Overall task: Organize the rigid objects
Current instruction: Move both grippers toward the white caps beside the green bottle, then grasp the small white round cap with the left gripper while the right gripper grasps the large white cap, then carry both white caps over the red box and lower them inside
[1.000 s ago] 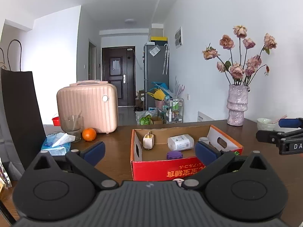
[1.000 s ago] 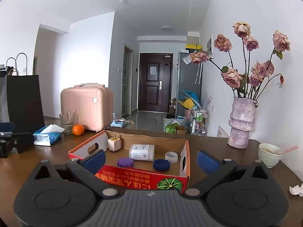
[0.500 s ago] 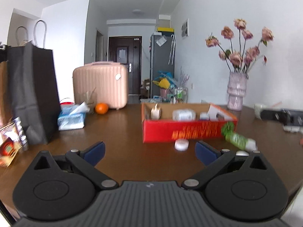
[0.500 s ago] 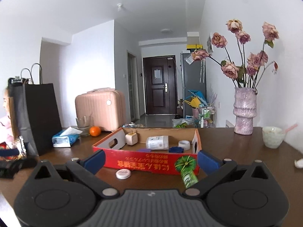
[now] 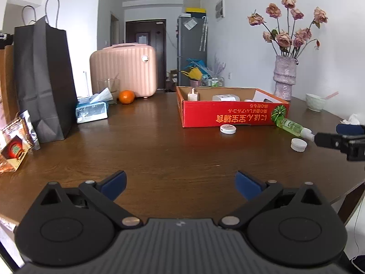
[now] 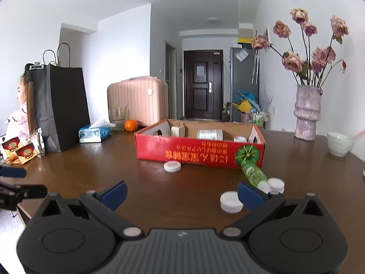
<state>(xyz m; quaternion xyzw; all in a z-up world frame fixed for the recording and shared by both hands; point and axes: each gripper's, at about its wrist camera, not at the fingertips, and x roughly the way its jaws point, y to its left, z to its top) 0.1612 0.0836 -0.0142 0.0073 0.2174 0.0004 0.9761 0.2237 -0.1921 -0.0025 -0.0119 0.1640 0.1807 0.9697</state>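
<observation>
A red cardboard box [image 5: 232,114] [image 6: 200,150] stands on the brown table and holds a small beige bottle [image 6: 178,129], a white jar [image 6: 209,134] and other small items. In front of it lie a flat white lid [image 5: 227,129] [image 6: 172,166], a green bottle on its side [image 5: 292,127] [image 6: 253,173] and white caps [image 5: 298,145] [image 6: 230,202]. My left gripper [image 5: 180,183] is open and empty, well back from the box. My right gripper [image 6: 181,193] is open too, its right finger beside the caps.
A black paper bag [image 5: 43,77], snack packets [image 5: 16,146], a tissue pack [image 5: 91,111], an orange [image 5: 126,96] and a pink case [image 5: 123,70] stand at the left. A vase of roses [image 6: 306,111] and a bowl [image 6: 338,146] are at the right. A person [image 6: 19,111] sits far left.
Both grippers have pulled back from over the box towards the table's front edge. The lid, green bottle and caps in front of the box have come into view.
</observation>
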